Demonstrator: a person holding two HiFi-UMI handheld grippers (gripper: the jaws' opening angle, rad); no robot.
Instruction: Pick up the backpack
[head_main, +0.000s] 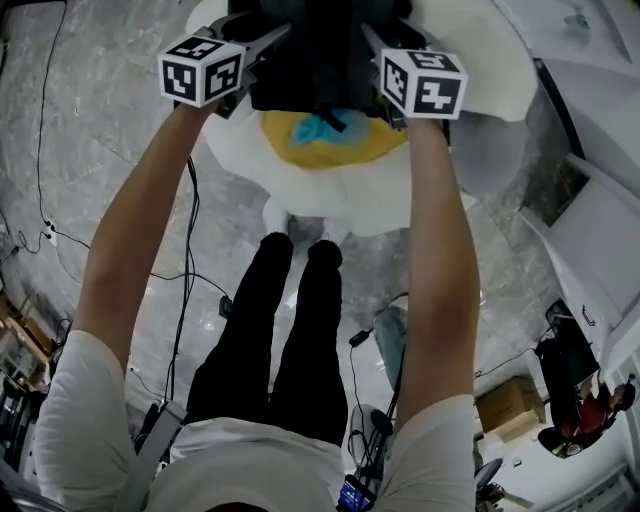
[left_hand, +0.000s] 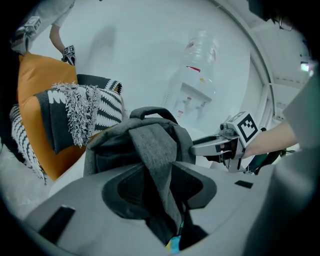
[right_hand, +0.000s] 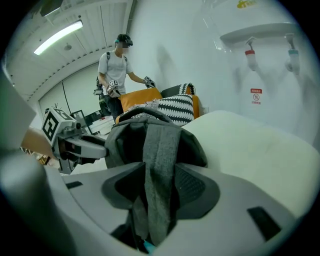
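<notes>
A dark grey backpack (head_main: 300, 60) stands on a white rounded seat (head_main: 470, 70) at the top of the head view, between my two grippers. My left gripper (head_main: 262, 45) is at its left side and my right gripper (head_main: 375, 45) at its right. In the left gripper view, a grey shoulder strap (left_hand: 155, 150) hangs loose in the gap of the open left gripper (left_hand: 160, 187). The other strap (right_hand: 160, 165) likewise lies between the wide jaws of the right gripper (right_hand: 160, 187). The bag's top handle (left_hand: 152, 112) arches above.
A yellow cushion (head_main: 330, 140) with something blue on it lies just in front of the bag. Orange (left_hand: 45, 75) and black-and-white patterned cushions (left_hand: 107, 107) sit behind. A water dispenser (left_hand: 197, 80) stands at the wall. Another person (right_hand: 116, 70) stands farther off. Cables (head_main: 185, 270) cross the floor.
</notes>
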